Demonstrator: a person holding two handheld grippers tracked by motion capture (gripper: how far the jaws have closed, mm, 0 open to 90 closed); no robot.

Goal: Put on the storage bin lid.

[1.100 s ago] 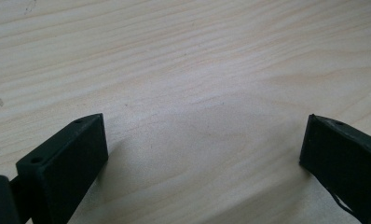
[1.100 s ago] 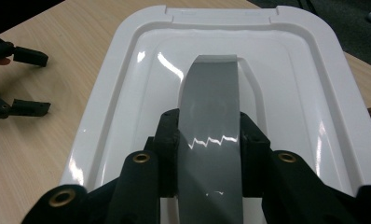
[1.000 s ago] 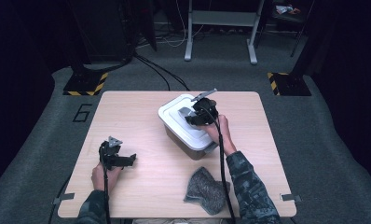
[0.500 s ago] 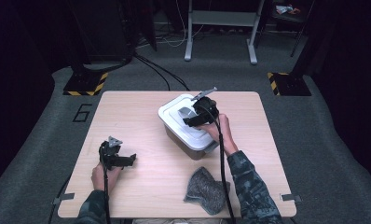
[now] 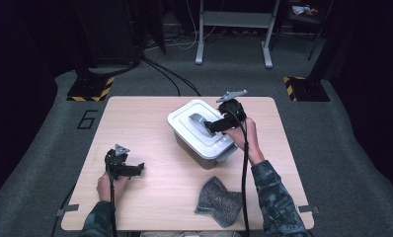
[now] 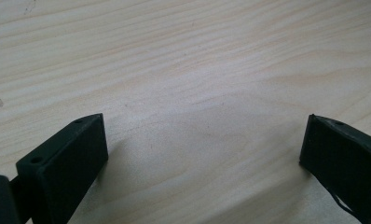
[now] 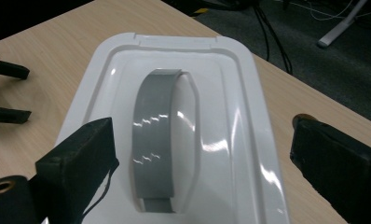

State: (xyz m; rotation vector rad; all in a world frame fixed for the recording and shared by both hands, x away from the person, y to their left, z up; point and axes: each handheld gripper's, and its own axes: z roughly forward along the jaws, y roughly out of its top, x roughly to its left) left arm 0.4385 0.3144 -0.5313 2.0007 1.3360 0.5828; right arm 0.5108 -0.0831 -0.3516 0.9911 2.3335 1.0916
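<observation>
Fingers of the right gripper [image 5: 210,126] stand wide apart above the box [image 5: 203,134], having just been opening, and nothing sits between them. In the right gripper view the two black fingers [image 7: 79,161] rise at either side of the lid [image 7: 230,140], with the grey handle [image 7: 158,135] lying flat in the lid's recess between and beyond them, untouched. The lid is white, glossy, and seated on the box, with a latch tab at its far edge. In the high view the box stands on the tabletop [image 5: 145,123] a little right of centre, turned at an angle to the table's edges, with a grey clip at its near right corner. The right hand [image 5: 244,138] holds its gripper over the right half of the lid, pointing left across it.

The left gripper [image 5: 135,169] rests low near the tabletop's front left, well apart from the box, in the left hand [image 5: 108,185]. Its fingers [image 6: 72,158] are spread wide too, with bare wood between them in the left gripper view. This gripper also shows small at the left edge of the right gripper view, beyond the lid.

A grey cloth [image 5: 218,201] lies crumpled on the tabletop near the front edge, just left of the right forearm and apart from the box.
</observation>
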